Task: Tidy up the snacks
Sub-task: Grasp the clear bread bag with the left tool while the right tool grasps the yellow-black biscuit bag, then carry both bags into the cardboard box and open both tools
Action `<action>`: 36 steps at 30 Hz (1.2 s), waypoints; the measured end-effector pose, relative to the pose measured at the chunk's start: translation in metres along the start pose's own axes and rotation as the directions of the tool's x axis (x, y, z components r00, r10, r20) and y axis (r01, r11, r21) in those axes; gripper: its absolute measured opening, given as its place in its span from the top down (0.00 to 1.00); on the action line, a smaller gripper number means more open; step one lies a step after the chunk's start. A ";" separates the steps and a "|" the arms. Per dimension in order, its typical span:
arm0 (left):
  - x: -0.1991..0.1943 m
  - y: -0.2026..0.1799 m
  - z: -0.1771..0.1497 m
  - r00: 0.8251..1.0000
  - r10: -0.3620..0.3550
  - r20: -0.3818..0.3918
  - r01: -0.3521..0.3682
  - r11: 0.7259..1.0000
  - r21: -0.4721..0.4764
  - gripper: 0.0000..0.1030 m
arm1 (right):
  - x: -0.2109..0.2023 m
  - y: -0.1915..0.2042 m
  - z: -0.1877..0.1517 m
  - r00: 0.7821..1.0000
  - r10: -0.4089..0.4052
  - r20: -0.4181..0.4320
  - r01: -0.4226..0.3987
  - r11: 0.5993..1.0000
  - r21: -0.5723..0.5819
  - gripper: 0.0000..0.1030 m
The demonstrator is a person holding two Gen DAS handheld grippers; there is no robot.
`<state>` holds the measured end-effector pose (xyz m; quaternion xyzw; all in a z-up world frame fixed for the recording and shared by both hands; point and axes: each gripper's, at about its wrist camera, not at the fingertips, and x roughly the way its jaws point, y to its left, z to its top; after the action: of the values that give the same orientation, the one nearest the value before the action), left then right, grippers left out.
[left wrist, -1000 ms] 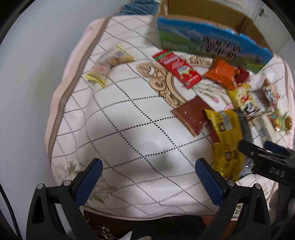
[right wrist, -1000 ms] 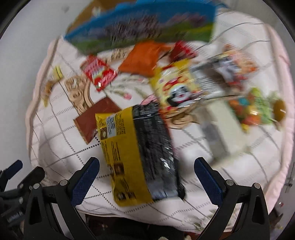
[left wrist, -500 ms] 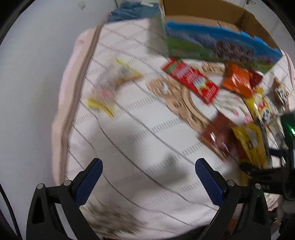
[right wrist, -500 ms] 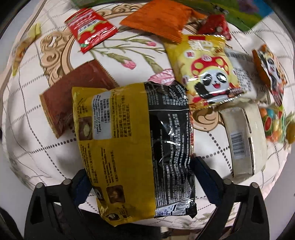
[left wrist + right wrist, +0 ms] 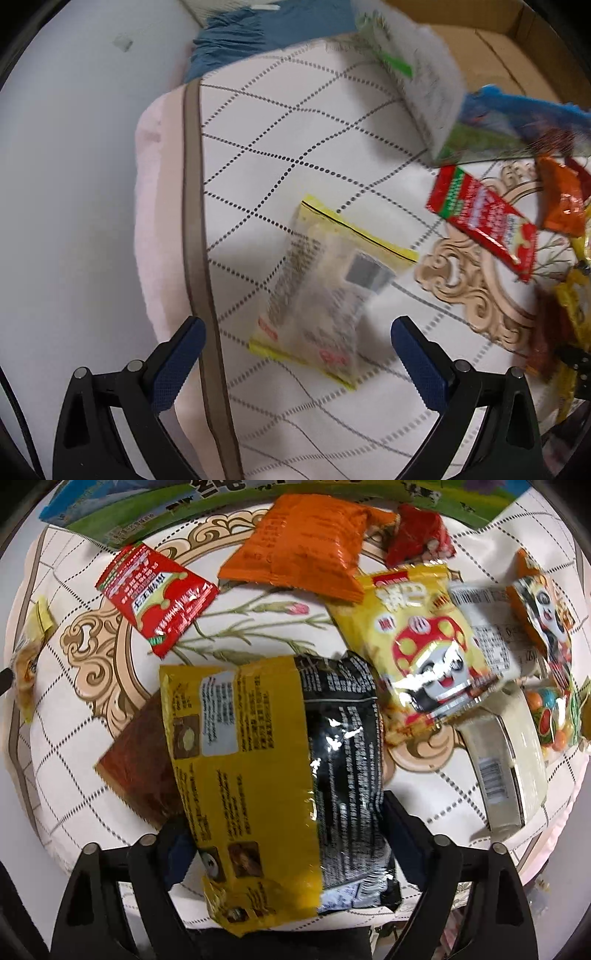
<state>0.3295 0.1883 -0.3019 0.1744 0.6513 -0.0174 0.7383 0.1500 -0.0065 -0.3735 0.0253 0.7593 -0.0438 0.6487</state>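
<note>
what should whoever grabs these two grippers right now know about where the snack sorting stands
Left gripper: open, empty, hovering over the clear yellow-edged packet near the cloth's left edge.
Right gripper: fingers either side of the yellow and black bag; a firm grip cannot be confirmed.
On the tablecloth: red packet, orange bag, panda bag, brown packet, white box.
Done: nothing visibly in the cardboard box.
Left: every snack.
</note>
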 end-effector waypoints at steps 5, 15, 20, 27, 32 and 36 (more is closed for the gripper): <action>0.032 -0.001 0.015 0.998 -0.045 -0.054 0.047 0.998 0.046 0.00 | 0.016 0.028 0.023 0.999 -0.032 -0.041 0.031 0.999 -0.004 0.02; 0.038 -0.021 0.008 0.994 -0.106 -0.006 0.106 0.994 0.042 0.51 | 0.011 0.011 0.022 1.000 0.024 0.007 -0.024 0.998 0.058 0.06; 0.032 -0.017 -0.011 0.993 -0.120 -0.005 0.120 0.992 -0.044 0.58 | -0.010 0.006 -0.007 0.997 0.028 0.074 -0.031 0.998 0.048 0.12; 0.018 -0.012 -0.056 0.991 -0.136 -0.005 0.132 0.970 -0.204 0.62 | -0.028 0.000 -0.061 0.989 0.087 0.123 -0.091 0.995 0.031 0.13; -0.002 -0.011 -0.090 0.992 -0.124 0.009 0.121 0.948 -0.295 0.63 | -0.055 -0.018 -0.084 0.976 0.149 0.161 -0.152 0.988 0.007 0.13; -0.037 -0.026 -0.081 0.989 -0.142 0.052 0.151 0.937 -0.316 0.63 | -0.095 -0.038 -0.089 0.958 0.200 0.208 -0.200 0.980 -0.021 0.13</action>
<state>0.2403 0.1791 -0.2796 0.0037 0.6462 0.0307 0.7625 0.0740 -0.0337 -0.2650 0.0972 0.6807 0.0193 0.7259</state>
